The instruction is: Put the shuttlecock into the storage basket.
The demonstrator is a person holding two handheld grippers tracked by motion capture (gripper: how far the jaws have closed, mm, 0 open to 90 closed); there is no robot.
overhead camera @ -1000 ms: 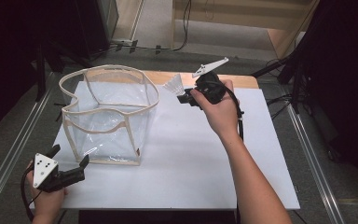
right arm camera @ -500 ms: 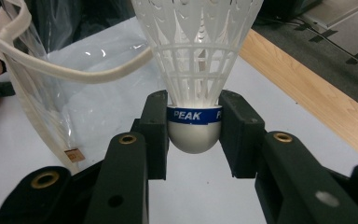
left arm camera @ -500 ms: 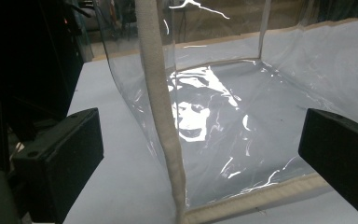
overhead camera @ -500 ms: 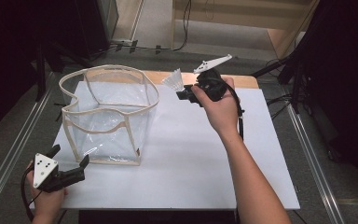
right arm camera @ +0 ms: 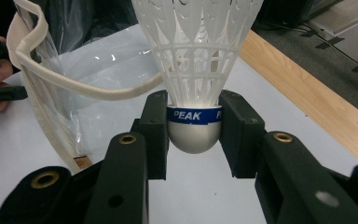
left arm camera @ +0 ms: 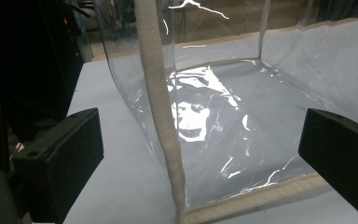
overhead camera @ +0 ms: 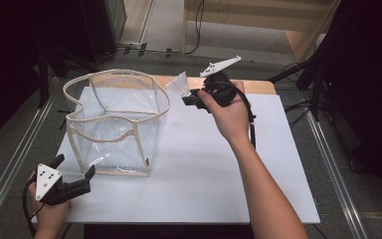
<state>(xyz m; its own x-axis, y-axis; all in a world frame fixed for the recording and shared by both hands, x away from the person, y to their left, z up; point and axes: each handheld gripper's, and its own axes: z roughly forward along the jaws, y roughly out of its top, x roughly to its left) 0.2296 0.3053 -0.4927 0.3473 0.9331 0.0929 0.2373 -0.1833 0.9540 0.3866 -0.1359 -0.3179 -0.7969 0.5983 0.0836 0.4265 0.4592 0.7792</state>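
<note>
The right gripper (right arm camera: pixel 193 128) is clamping a white plastic shuttlecock (right arm camera: pixel 195 70) by its rounded cork base, its fingers (right arm camera: pixel 154 126) pressing on either side of the blue band, closed as far as the cork allows. Gripping the firm base rather than the flimsy skirt is probably what is keeping the hold secure, and it is leaving the skirt pointing away from the hand. In the high view that gripper (overhead camera: pixel 191 98) is hanging in the air over the far edge of the counter (overhead camera: pixel 219 164), with the shuttlecock (overhead camera: pixel 178 84) just beside the far right rim of the clear bag (overhead camera: pixel 114 124). The bag, a soft see-through box with cream fabric edging, is standing open-topped on the left half of the counter, so a drop from above looks like the aim; the shuttlecock is not yet over the opening.

The left gripper (overhead camera: pixel 74 181) is resting low at the near left corner of the counter, its fingers (left arm camera: pixel 58 158) spread wide and holding nothing. From its own camera, the near corner seam of the bag (left arm camera: pixel 161 116) is sitting between the open fingers but apart from both. It is likely waiting there to steady the limp wall should the bag sag or shift when the shuttlecock lands.
</note>
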